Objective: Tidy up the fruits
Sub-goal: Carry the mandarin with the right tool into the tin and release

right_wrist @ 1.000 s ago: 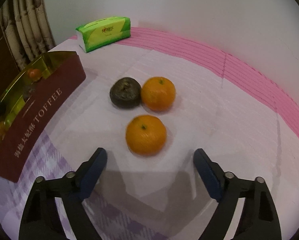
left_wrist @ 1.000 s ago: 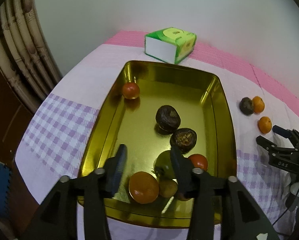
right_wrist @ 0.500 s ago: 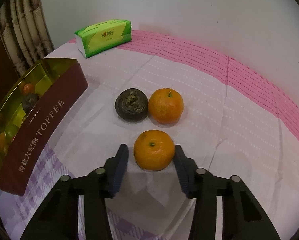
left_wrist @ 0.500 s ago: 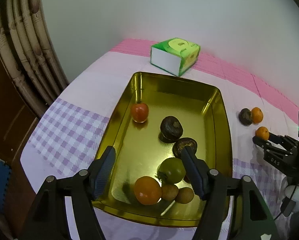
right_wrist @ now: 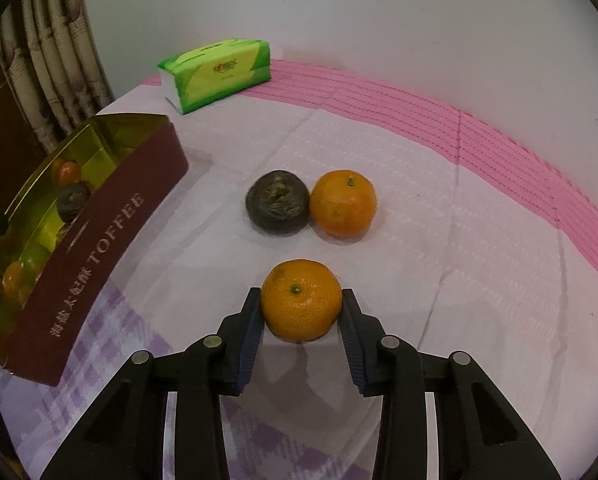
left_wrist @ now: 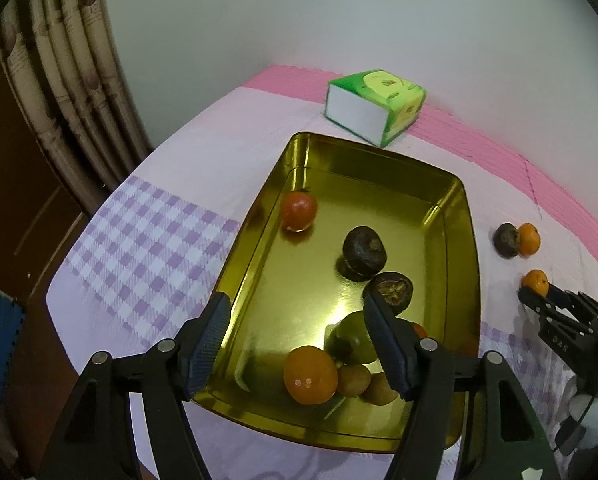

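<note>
The right gripper (right_wrist: 302, 312) has closed on the orange (right_wrist: 301, 299) (round, pitted, green-stemmed); the left gripper (left_wrist: 295, 338) has risen above the tin (left_wrist: 465, 248), fingers spread.

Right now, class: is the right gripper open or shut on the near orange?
Shut on it. In the right wrist view, the right gripper's two pads press both sides of the near orange, no gap showing.
</note>
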Demonstrator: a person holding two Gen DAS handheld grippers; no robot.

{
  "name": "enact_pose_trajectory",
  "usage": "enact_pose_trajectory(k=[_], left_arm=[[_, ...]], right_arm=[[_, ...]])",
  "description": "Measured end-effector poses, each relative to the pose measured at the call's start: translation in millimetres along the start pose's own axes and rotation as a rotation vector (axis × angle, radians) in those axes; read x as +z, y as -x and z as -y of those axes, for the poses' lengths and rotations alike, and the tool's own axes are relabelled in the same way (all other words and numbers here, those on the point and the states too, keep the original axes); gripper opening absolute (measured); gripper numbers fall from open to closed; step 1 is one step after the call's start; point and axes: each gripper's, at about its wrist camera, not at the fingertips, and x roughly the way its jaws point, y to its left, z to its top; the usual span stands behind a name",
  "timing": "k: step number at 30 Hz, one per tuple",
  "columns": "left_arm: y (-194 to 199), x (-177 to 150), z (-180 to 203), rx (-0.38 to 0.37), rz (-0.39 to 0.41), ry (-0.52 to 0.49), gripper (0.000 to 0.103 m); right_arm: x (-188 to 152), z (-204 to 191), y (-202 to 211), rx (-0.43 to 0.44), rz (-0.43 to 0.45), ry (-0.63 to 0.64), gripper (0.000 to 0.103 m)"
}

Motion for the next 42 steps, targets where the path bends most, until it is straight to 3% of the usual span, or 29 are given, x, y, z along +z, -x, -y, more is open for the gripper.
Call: enact_pose_trajectory(k=[9,12,14,23,32,42], left_arm=[[2.8,1.2,-4.7,0.002,0.001,0.015,0.066],[5.9,1.7,-6.6,-0.002,0.006,0.015,0.074],[8.8,2.7,-8.0,-0.006,0.016,0.02,0.074],[19.7,0.6,-28.6,0.041,0.023,0.054,0.076],[25.9,-11.0,-54.4,0.077,-0.007,0.115,0.076],[32.0,-19.2,-67.1,0.088,-0.017,0.161,0.077]], right_arm=[[9.3,-26.9,24.7,0.066,0.042,0.036,0.039],[14.4,-38.8,33.2,0.092,0.06,0.052,0.039],[17.5,-48.4,36.6,0.108,0.069,0.065,0.039],[26.7,-98.6,46.3,0.203,0.086,0.143,0.039],[30.0,-144.6,38.0,0.273,0.07,0.223,0.039],[31.4,-173.4,16.1,0.278,0.022,0.272,0.039]])
